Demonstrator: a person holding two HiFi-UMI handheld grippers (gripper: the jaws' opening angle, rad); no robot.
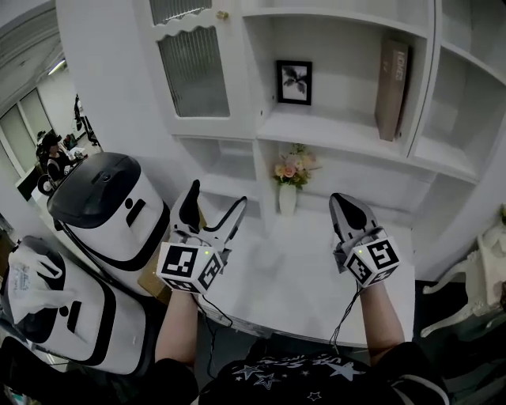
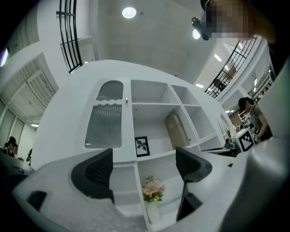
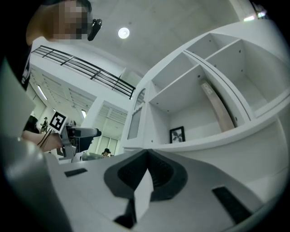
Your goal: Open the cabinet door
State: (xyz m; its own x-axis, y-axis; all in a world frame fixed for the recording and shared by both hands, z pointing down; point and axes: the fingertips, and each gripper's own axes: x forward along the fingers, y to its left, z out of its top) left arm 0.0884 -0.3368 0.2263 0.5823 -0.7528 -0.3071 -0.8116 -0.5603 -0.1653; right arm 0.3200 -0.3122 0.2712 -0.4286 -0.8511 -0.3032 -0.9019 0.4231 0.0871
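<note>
Currently cabinet door staying shut on its frame: ribbed glass panel, small gold knob at door's upper right corner. Left gripper hovering below door, jaws gaping wide, nothing between. Right gripper hovering lower, well right of door, jaws pressing together, empty. Framed leaf picture sitting just right of door. Tall brown book leaning farther right, spine lettering too small for reading. Flower vase standing below-right of door.

White surface is carrying a flower vase at its back; the shelf above is holding a framed picture and a leaning book.
</note>
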